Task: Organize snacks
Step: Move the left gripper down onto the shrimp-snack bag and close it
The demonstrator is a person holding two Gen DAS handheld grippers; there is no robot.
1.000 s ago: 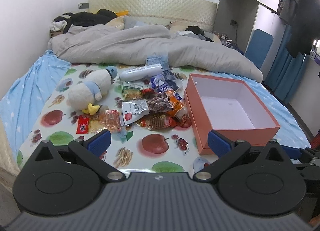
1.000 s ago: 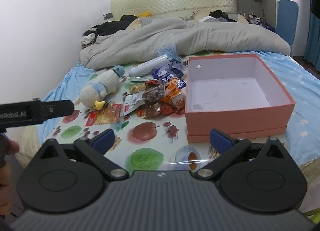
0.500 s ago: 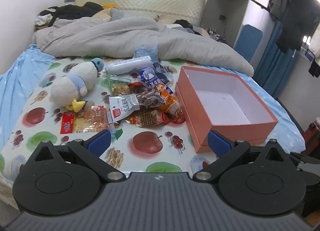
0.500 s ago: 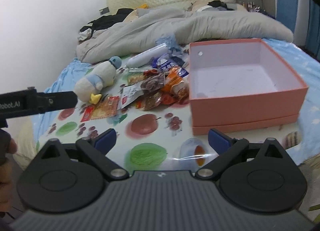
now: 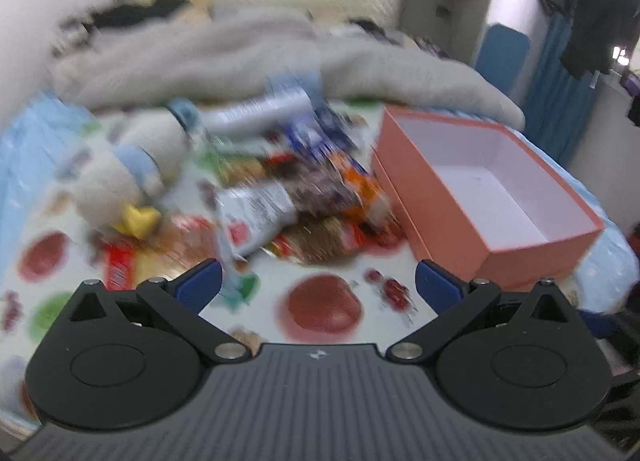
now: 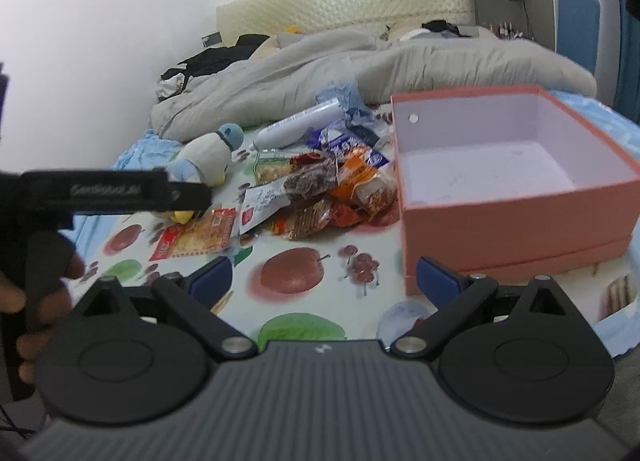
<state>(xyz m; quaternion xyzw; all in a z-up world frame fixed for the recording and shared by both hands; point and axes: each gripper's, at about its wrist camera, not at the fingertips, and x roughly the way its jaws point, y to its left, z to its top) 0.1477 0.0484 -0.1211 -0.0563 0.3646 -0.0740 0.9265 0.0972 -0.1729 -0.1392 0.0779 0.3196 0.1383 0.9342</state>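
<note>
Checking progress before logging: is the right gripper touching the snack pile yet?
Apart. The right wrist view shows the right gripper open, with bare tablecloth between it and the snack pile.

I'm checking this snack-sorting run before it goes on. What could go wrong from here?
The snack packets overlap in one heap, so a pinch may lift several or slip off crinkly film. The plush duck and white bottle lie against the heap and might get dragged along. The pink box sits near the bed's edge; a nudge could shift it.
</note>
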